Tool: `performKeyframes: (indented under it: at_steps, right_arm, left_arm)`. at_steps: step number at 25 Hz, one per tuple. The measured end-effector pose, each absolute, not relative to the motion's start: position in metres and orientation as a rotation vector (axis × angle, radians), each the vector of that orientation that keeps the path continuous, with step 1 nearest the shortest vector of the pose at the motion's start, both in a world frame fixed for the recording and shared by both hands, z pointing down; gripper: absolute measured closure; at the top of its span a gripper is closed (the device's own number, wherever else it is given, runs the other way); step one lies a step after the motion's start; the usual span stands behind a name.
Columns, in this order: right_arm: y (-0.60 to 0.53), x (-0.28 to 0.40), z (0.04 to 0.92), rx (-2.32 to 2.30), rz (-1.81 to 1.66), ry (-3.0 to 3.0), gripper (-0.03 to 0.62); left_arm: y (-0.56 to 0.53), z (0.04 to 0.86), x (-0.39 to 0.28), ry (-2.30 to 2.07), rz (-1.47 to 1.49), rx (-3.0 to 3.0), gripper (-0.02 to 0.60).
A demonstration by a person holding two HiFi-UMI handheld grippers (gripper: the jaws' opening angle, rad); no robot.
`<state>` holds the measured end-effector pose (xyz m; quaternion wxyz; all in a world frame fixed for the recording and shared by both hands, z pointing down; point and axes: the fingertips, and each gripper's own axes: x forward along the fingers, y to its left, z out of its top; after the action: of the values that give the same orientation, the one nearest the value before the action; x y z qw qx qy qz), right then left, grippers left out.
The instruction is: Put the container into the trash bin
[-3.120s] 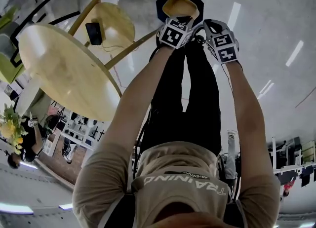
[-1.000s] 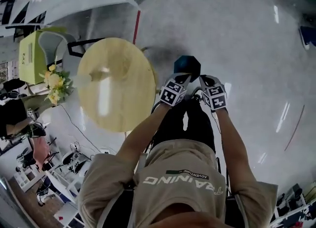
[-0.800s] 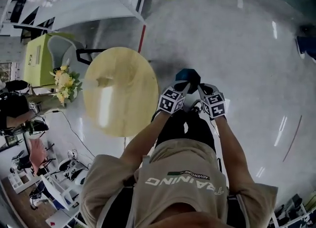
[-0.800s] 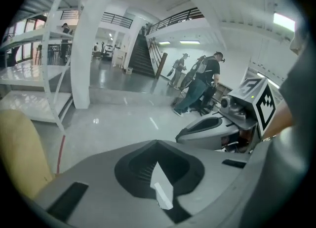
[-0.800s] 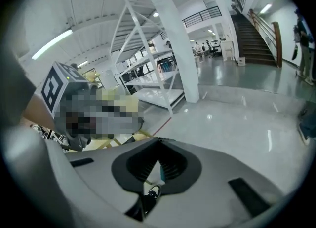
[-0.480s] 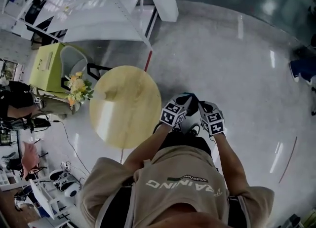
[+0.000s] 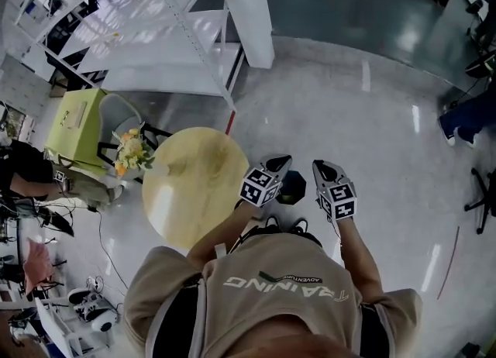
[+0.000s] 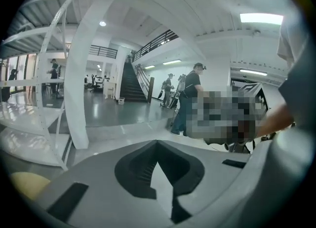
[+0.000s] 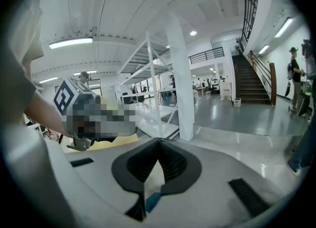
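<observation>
Though laden before, left tool [image 8: 157,144] empty.

I see both arms bent and held out in front of the chest. The left forearm [image 7: 219,231] and right forearm [image 7: 354,249] run up to the 2 grippers, which sit side by side, near each other but apart, tips pointing away from the body. My left gripper [image 7: 280,162] has its jaws closed tip to tip, with nothing between them. The right gripper [image 7: 321,166] looks the same, though its lower gap is hard to read.
</observation>
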<state>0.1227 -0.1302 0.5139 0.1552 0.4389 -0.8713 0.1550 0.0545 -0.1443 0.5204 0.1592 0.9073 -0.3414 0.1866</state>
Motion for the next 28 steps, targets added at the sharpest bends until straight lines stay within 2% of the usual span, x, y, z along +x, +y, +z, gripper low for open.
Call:
performKeyframes:
  at_steps: [11,28]
  right_arm:
    - [-0.128,0.116,0.435,1.364,0.315,-2.555,0.592]
    - [-0.137,0.099,0.396,1.418,0.236,-2.583,0.592]
  left_arm:
    - [-0.148,0.433,0.047,-0.992,0.39,2.774,0.575]
    - [-0.177,0.414,0.003,-1.096,0.308,2.753,0.575]
